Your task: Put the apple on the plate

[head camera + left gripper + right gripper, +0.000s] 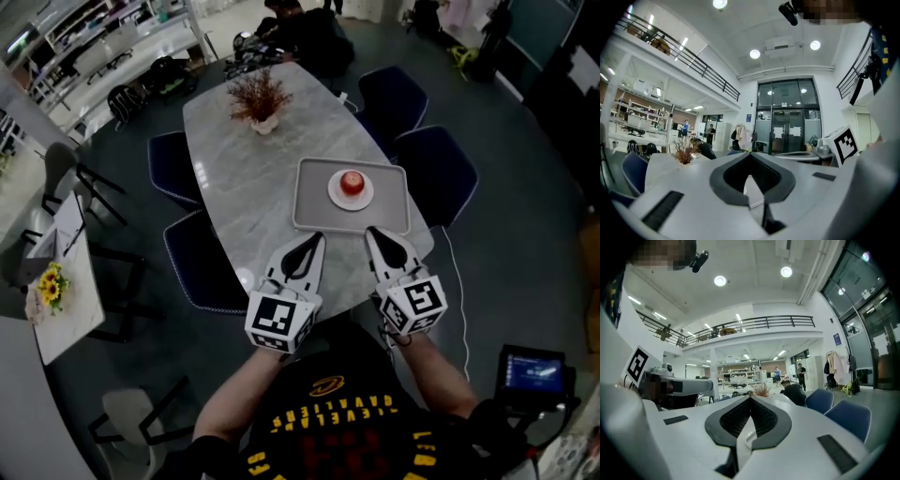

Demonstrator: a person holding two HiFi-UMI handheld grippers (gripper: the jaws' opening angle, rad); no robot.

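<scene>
My left gripper [317, 238] and right gripper [371, 232] hover near me, jaws together. Beyond them, the red apple [352, 181] sits on the small round white plate [335, 196] on the grey rectangular tray [313, 212].

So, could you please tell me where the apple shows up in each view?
Head view: apple on the plate, just above centre.
Left gripper view: not in it.
Right gripper view: not in it.
Shared landmark: the plant, at the far end of the table; left of the left jaws, just above the right ones.
</scene>
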